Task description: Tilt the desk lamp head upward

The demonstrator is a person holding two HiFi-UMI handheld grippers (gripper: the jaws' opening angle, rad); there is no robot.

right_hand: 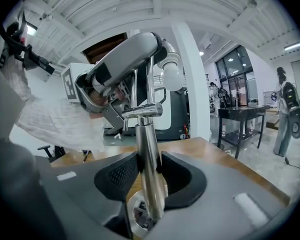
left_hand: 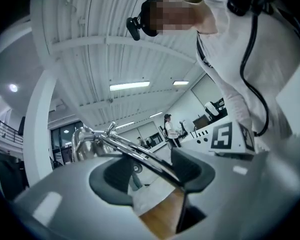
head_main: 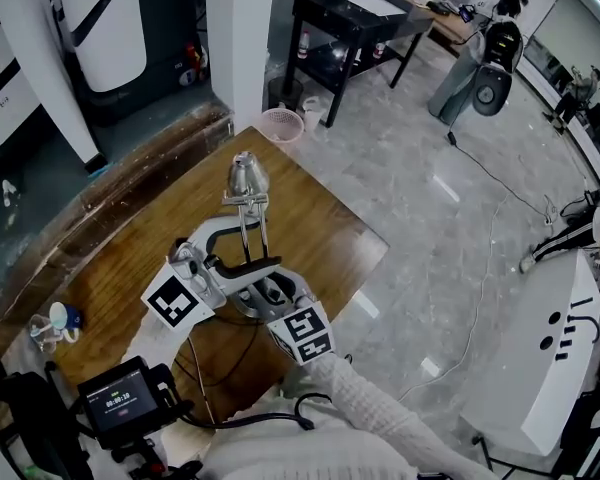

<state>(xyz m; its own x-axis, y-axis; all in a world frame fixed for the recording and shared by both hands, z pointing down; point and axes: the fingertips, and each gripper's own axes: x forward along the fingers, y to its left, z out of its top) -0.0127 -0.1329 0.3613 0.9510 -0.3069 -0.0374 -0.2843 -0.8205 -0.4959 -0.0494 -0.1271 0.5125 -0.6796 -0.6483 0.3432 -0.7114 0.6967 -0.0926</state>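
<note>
Both clamped: your left tool (left_hand: 150, 176) on lamp arm (left_hand: 135, 154), right tool (right_hand: 149, 176) on post (right_hand: 146, 144).
Arm: upright, lamp head (head_main: 248, 176) atop.
Beyond table (head_main: 325, 243): basket (head_main: 283, 124).

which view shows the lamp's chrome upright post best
Right gripper view: the shiny chrome upright post stands large and sharp, clamped by the right hand-held gripper. Head view shows it only small, partly hidden by that gripper. Left gripper view shows the thin chrome arm rods instead, not the post.

Chrome desk lamp (head_main: 247, 183) standing upright
</note>
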